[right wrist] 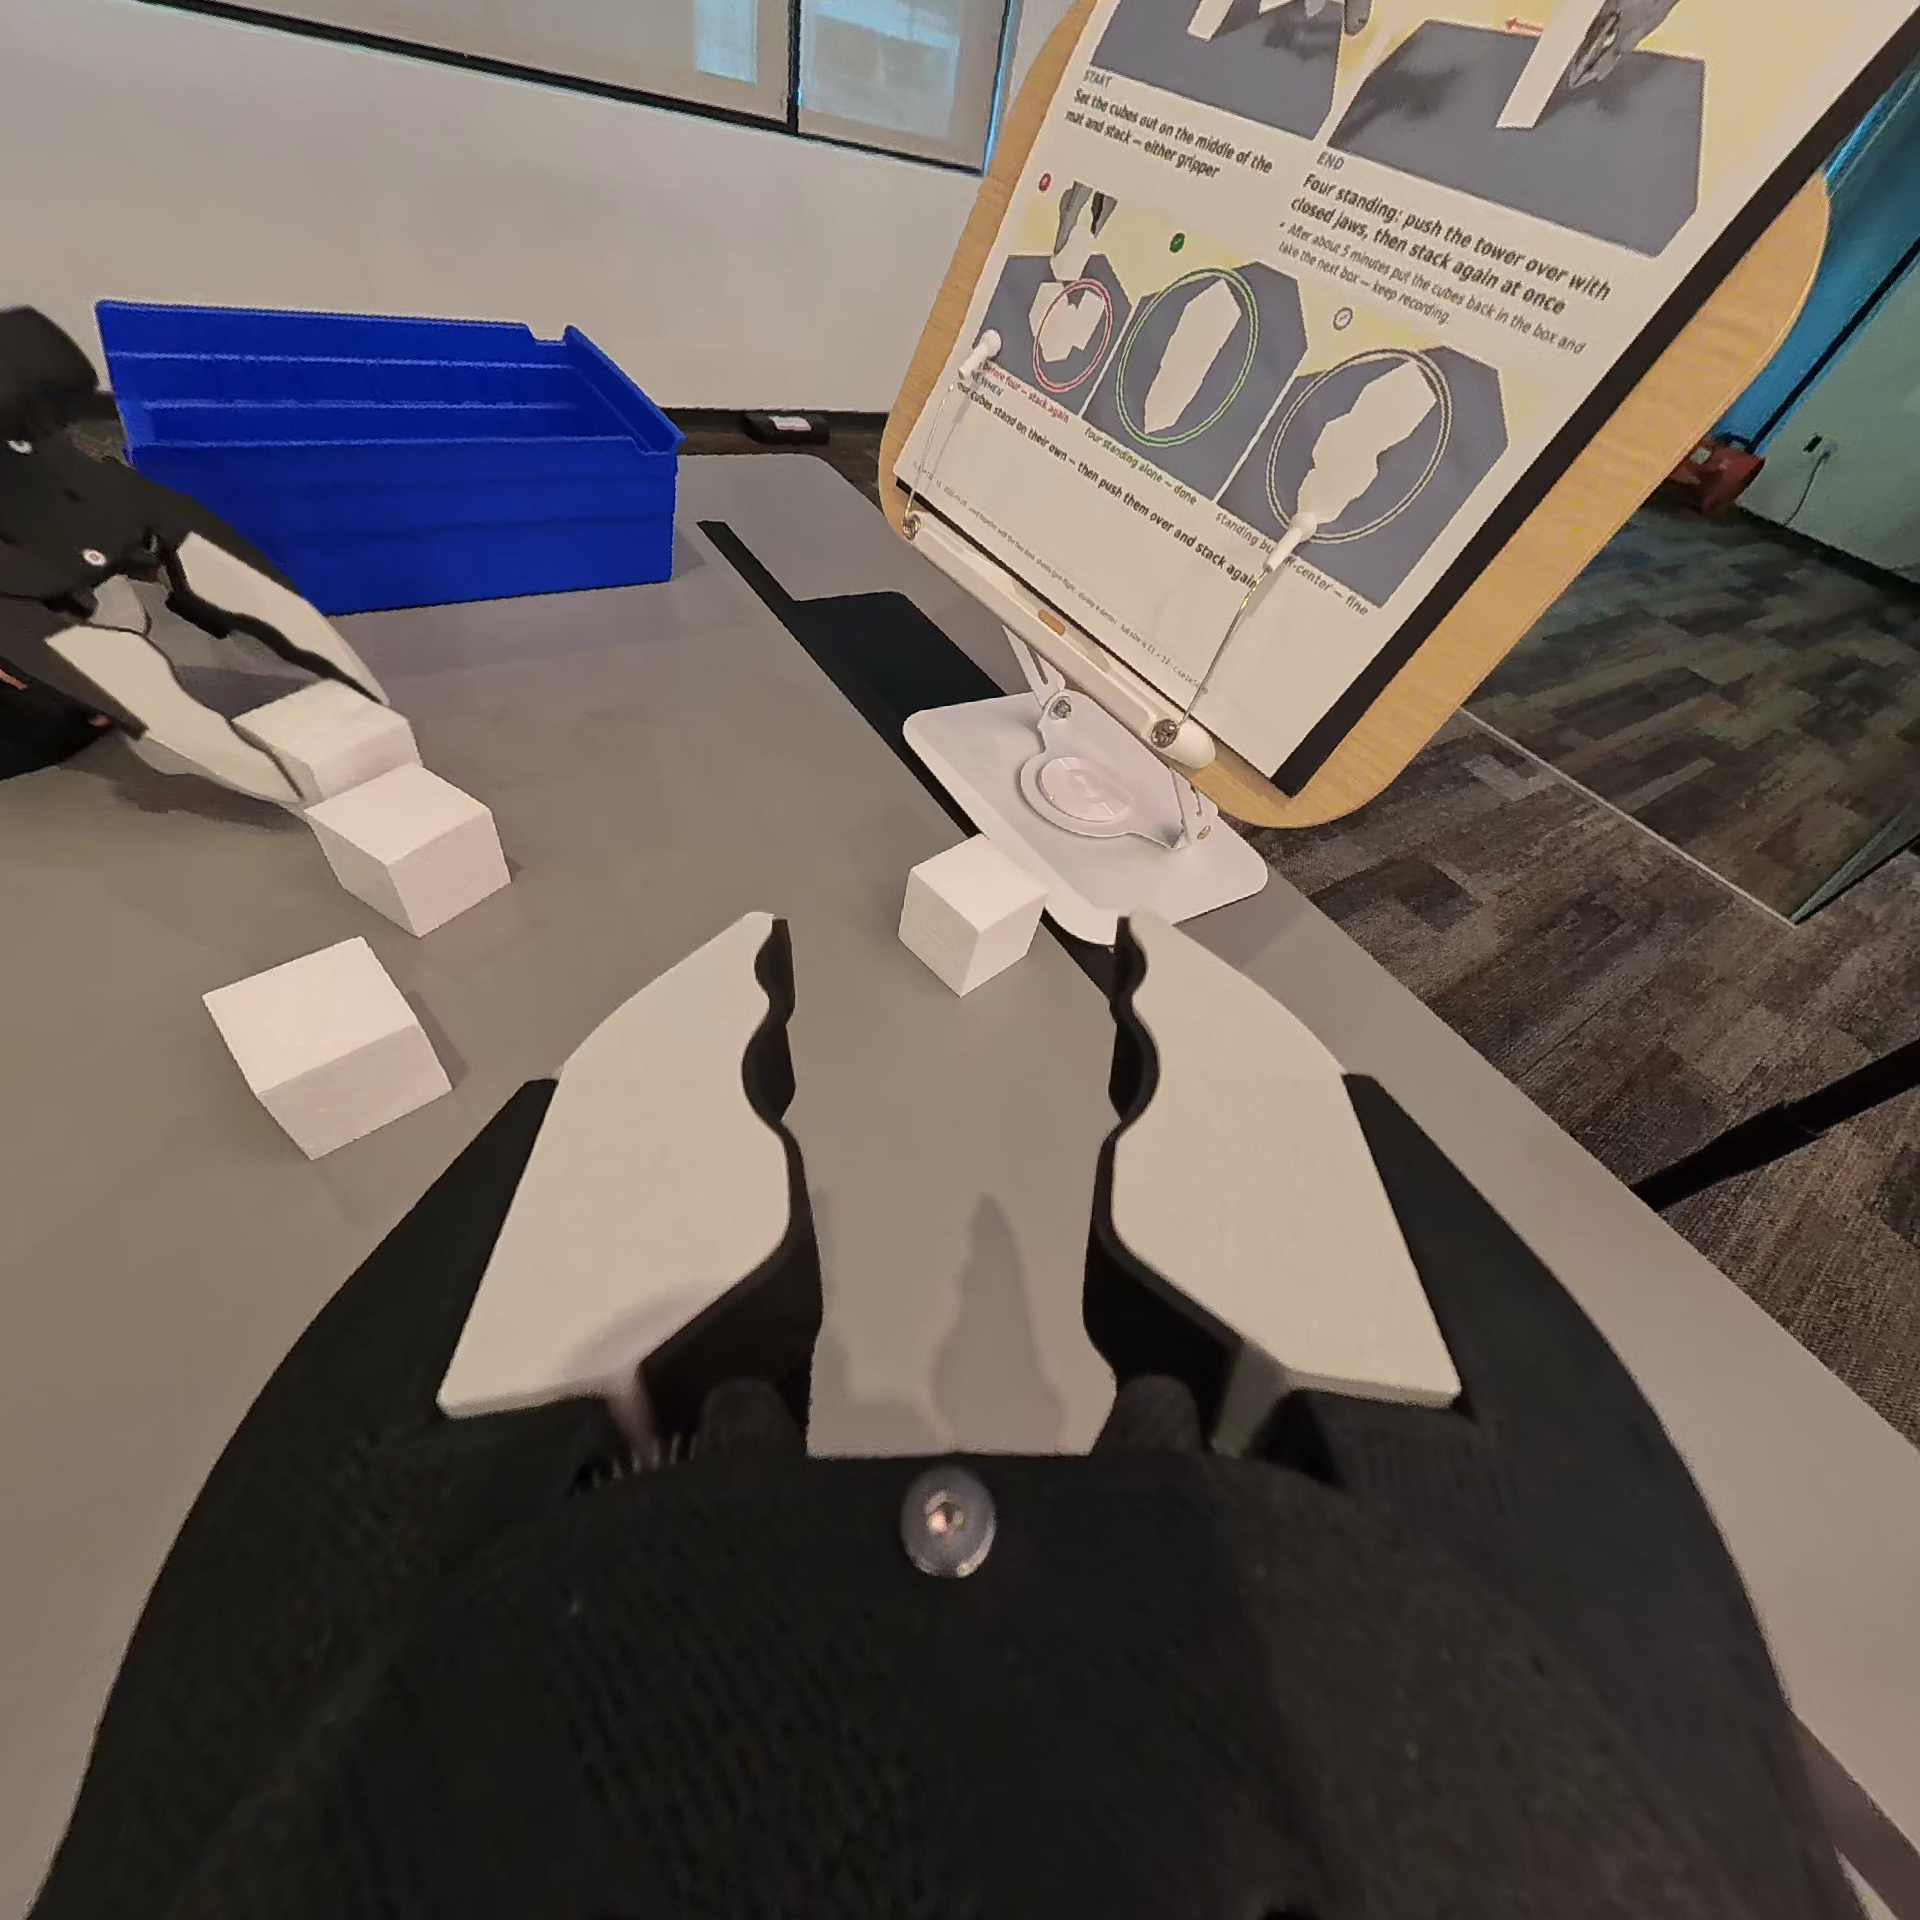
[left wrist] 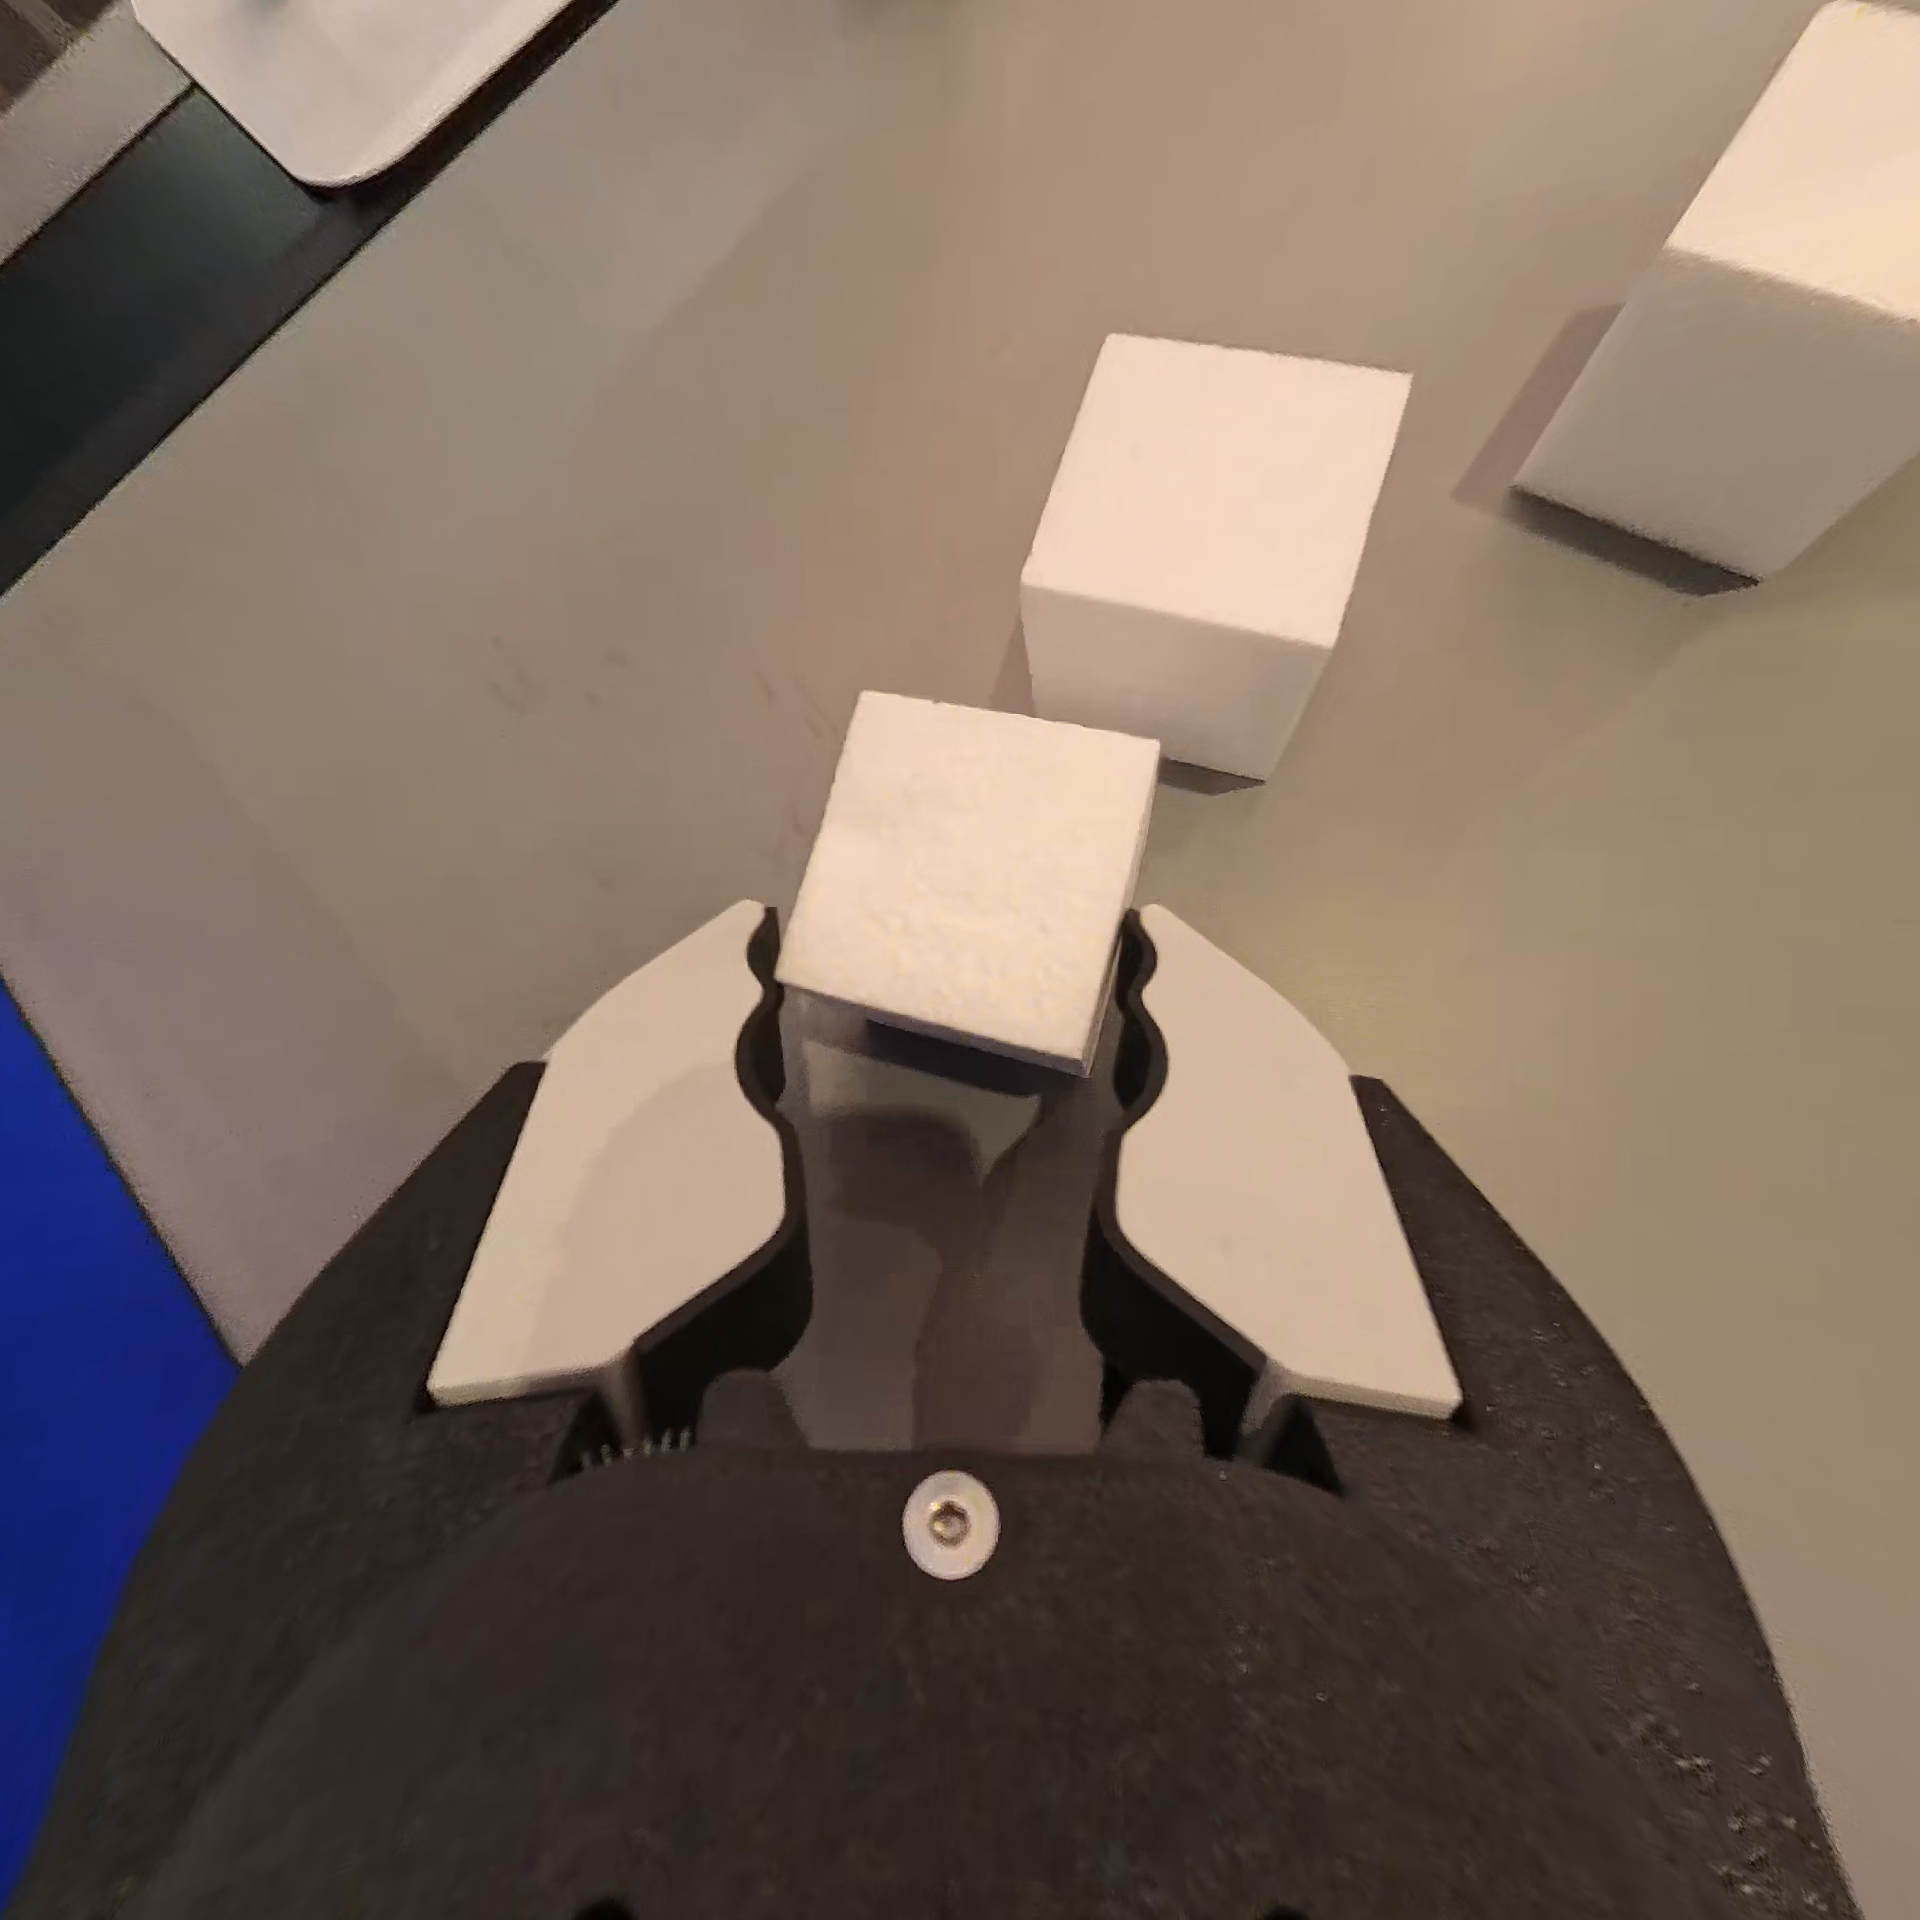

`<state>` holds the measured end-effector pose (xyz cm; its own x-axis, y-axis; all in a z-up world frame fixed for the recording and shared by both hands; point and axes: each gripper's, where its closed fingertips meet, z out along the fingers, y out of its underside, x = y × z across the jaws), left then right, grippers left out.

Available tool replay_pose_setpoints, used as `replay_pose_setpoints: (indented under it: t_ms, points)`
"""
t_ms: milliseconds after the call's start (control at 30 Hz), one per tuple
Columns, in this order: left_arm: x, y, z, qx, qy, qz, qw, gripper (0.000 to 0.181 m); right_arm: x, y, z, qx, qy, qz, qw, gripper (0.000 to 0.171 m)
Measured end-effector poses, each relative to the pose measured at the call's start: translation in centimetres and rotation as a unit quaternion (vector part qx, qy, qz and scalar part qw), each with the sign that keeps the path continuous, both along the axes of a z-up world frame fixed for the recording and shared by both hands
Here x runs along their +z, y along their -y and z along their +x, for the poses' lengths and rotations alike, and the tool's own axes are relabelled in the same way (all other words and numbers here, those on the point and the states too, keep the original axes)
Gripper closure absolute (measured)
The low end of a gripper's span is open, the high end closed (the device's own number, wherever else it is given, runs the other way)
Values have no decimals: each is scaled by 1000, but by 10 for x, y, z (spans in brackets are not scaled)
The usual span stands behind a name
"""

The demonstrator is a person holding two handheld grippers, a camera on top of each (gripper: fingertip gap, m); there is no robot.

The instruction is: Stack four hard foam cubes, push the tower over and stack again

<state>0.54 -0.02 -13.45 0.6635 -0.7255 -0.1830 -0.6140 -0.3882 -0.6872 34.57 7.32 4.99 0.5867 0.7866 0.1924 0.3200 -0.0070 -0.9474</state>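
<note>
My left gripper (left wrist: 951,914) is shut on a white foam cube (left wrist: 966,873) and holds it a little above the grey table (left wrist: 468,623). A second cube (left wrist: 1205,561) stands on the table just ahead of it, and a third (left wrist: 1745,343) stands further right. In the right wrist view the left gripper (right wrist: 343,743) holds its cube (right wrist: 332,727) close beside the second cube (right wrist: 416,847). The third cube (right wrist: 322,1044) lies nearer me, and another cube (right wrist: 971,914) sits by the stand base. My right gripper (right wrist: 951,935) is open and empty over the table.
A blue bin (right wrist: 395,457) stands at the table's far left. An instruction board (right wrist: 1351,364) on a white stand base (right wrist: 1101,810) stands at the right edge, with its base also in the left wrist view (left wrist: 312,83). A dark strip (right wrist: 883,644) runs along the table. The tips of one gripper are about 40 cm away from the tips of the other.
</note>
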Motion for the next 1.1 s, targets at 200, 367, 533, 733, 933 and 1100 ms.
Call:
replay_pose_setpoints:
  t_ms: [200,367,533,733,933,1100]
  points:
    - [29,0,6,6,58,3,998,120,-24,-7,-4,7,26,-35,999,111]
    - [73,4,42,-16,141,4,990,120,-46,-9,-20,38,41,-56,997,111]
    - [64,-6,62,-34,73,11,997,120,-52,25,-56,174,4,-88,981,106]
    - [56,-9,74,-43,57,-6,997,120,-63,58,-85,287,-1,-107,952,93]
    - [51,-12,74,-45,48,-11,998,116,-92,-28,-83,86,-20,-120,989,93]
    - [57,-12,73,-41,56,0,998,84,-130,-81,-94,-52,-17,-106,993,96]
